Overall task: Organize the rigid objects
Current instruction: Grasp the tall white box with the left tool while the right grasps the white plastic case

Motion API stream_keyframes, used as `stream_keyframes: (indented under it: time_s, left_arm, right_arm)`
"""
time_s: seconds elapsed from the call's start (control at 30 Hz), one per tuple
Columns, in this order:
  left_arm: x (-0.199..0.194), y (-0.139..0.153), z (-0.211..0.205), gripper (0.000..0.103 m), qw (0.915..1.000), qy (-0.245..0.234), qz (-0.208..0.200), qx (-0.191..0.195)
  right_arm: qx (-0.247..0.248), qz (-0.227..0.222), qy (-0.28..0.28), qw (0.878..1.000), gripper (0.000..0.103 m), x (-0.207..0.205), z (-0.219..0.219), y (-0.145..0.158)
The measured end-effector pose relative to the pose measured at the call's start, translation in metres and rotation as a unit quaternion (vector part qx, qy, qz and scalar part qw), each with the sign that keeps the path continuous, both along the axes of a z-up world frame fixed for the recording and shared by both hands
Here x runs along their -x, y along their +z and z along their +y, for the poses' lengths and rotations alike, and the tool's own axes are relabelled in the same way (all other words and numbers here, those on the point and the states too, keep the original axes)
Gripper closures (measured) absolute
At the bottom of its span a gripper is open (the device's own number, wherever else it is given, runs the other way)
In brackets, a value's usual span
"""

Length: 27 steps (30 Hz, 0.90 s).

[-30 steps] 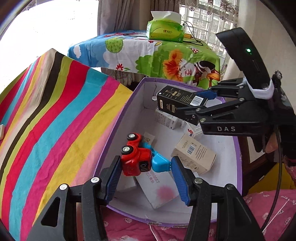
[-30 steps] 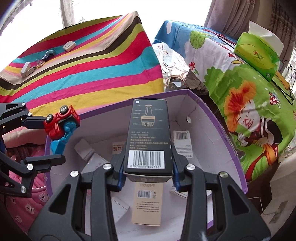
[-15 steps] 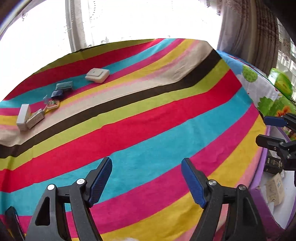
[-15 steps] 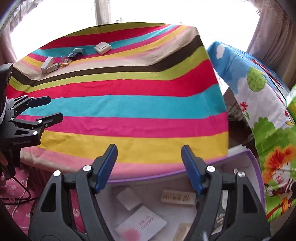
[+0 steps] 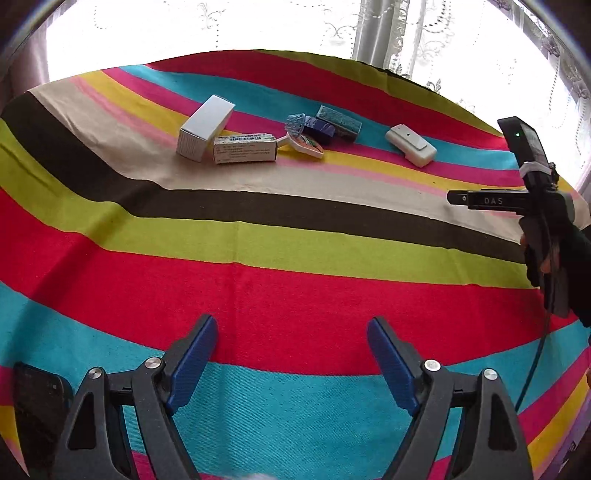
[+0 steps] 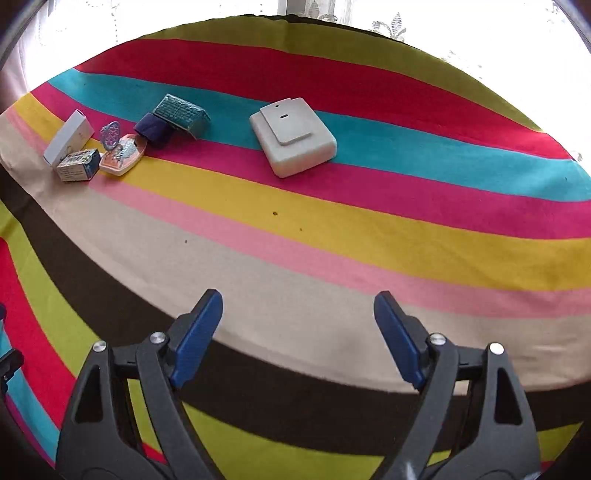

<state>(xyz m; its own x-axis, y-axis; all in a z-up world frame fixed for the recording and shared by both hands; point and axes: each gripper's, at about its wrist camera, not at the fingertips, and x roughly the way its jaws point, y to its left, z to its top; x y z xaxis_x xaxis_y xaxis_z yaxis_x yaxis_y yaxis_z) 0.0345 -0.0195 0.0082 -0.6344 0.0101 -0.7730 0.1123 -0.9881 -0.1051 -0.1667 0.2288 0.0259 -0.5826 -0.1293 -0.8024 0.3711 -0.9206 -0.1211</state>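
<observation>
Left gripper (image 5: 291,332) is hovering over the red and cyan stripes of the striped cloth (image 5: 295,258), blue-padded fingers (image 5: 192,362) spread wide, gripping nothing. Right gripper (image 6: 298,310) is hovering over the beige and dark brown stripes, fingers (image 6: 197,339) likewise released and empty. In the left wrist view the right gripper is showing at the right edge, side on, a hand wrapped around its handle.

Rigid objects are lying well beyond both grippers, in a loose row along the far stripes of the cloth-covered worktop. Nearest the right gripper: cream flat plastic case (image 6: 293,136) with rounded corners and a raised plate on top, sitting alone on the cyan and magenta stripes, apart from the rest. Further left, a cluster: teal textured block (image 6: 179,110) touching a dark navy block (image 6: 153,129); peach oval tag (image 6: 122,157) with a pale blue lattice piece (image 6: 110,134) just behind it; small printed carton (image 6: 77,166) lying flat; plain white box (image 6: 68,138) angled right beside the carton.

A bright window with lace curtain (image 5: 388,33) is glaring behind the worktop.
</observation>
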Motion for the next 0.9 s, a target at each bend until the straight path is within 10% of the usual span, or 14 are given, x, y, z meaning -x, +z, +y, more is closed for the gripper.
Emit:
stream_keyframes:
  time_s: [0.43, 0.47, 0.5, 0.9]
  left_arm:
    - [0.009, -0.004, 0.017, 0.000, 0.9987, -0.032, -0.027, 0.030]
    - [0.010, -0.004, 0.018, 0.000, 0.9981, -0.038, -0.033, 0.035]
    - [0.013, -0.004, 0.019, 0.000, 0.9972, -0.045, -0.041, 0.042]
    - [0.153, 0.030, -0.057, 0.000, 0.9920, -0.033, -0.032, 0.117]
  right_arm:
    - [-0.013, 0.011, 0.071, 0.997, 0.004, 0.139, -0.059, -0.012]
    - [-0.001, 0.010, 0.083, 0.996, 0.032, 0.133, -0.058, -0.010]
    - [0.009, 0.002, 0.081, 0.997, 0.036, 0.127, -0.056, -0.008]
    - [0.053, -0.034, 0.097, 0.993, 0.035, -0.065, -0.021, -0.006]
